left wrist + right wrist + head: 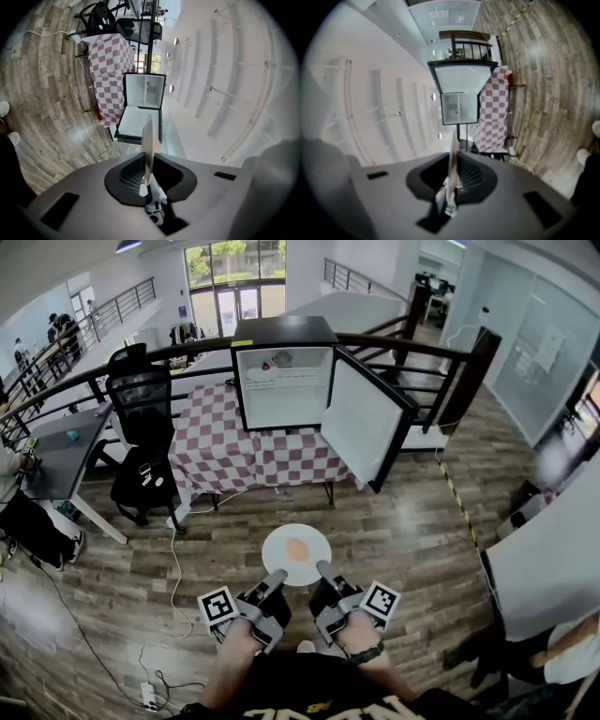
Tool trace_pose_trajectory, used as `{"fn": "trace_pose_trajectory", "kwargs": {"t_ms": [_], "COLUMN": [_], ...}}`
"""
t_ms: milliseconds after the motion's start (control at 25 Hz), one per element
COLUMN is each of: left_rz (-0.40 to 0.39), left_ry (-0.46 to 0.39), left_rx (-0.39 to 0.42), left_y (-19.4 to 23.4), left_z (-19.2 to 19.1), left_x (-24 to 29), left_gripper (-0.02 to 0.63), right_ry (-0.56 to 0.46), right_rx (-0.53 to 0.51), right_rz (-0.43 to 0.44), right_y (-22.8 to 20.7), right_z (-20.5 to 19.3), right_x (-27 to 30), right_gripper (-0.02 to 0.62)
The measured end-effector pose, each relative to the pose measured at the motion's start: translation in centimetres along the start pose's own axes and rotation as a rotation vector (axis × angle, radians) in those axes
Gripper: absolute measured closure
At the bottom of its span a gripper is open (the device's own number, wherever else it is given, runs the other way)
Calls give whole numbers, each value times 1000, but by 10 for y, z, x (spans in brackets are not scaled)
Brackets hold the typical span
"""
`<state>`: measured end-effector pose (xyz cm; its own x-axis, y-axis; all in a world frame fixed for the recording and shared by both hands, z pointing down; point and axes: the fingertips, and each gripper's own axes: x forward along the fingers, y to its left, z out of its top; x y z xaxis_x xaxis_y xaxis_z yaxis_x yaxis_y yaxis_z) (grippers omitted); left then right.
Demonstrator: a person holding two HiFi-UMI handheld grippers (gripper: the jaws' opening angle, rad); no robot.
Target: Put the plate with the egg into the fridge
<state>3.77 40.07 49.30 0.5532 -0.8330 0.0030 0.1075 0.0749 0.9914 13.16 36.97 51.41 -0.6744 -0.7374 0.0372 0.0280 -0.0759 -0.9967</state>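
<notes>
– Claws first: what do they have, seen from the head?
– Both pinch the near rim of the white plate (296, 556), the left claw (278, 575) on one side and the right claw (323, 568) on the other. I judge that two grips side by side keep it level, so the egg (297, 549) sits in the middle and does not slide.
– Where is the plate?
– Over the wooden floor (412, 549), well apart from the fridge (281, 381). The fridge stands on a surface (220, 456) with a checked cloth, and its door (361, 423) is swung wide. That probably spares either hand from opening it.
– And the left gripper view?
– The plate shows edge-on as a thin pale blade, with the jaws closed tight on its rim. The open fridge lies straight past it, so the claw is aimed at the goal.
– The right gripper view?
– Much the same: the rim is clamped between nearly shut jaws, and the fridge and cloth lie ahead.
– How far along is it?
– Carrying, I would say. The plate is not yet inside, and the approach needs it kept flat.
</notes>
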Motion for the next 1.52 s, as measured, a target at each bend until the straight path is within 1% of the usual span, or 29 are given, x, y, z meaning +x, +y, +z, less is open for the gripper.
{"fn": "trace_pose_trajectory", "kwargs": {"t_ms": [80,200,240,440,560,760,1000,1160,1320,1520], "left_rz": [9,16,19,45,59,64,59,58,51,20], "left_ry": [-5,-25,-30,-34,-45,-43,-5,16,35,56], "left_rx": [-14,-38,-47,-80,-83,-92,-88,-99,-82,-68], "left_y": [2,7,10,25,30,34,26,19,14,5], "left_z": [-11,-23,-25,-32,-27,-5,31,56,85,128], "left_x": [1,-1,-2,-4,-6,2,19,30,44,60], "left_gripper": [560,560,560,560,560,560,560,560,560,560], "right_ry": [12,45,52,58,67,76,45,16,2,-8], "right_rx": [-12,-104,-110,-31,24,37,5,19,19,-19], "right_rz": [-18,-64,-73,-85,-89,-92,-102,-103,-104,-89], "right_y": [0,1,0,-12,-22,-27,-22,-16,-16,-11], "right_z": [3,5,5,7,5,8,15,18,22,28], "right_x": [-10,-21,-22,-28,-24,0,36,61,91,136], "right_gripper": [555,555,555,555,555,555,555,555,555,555]}}
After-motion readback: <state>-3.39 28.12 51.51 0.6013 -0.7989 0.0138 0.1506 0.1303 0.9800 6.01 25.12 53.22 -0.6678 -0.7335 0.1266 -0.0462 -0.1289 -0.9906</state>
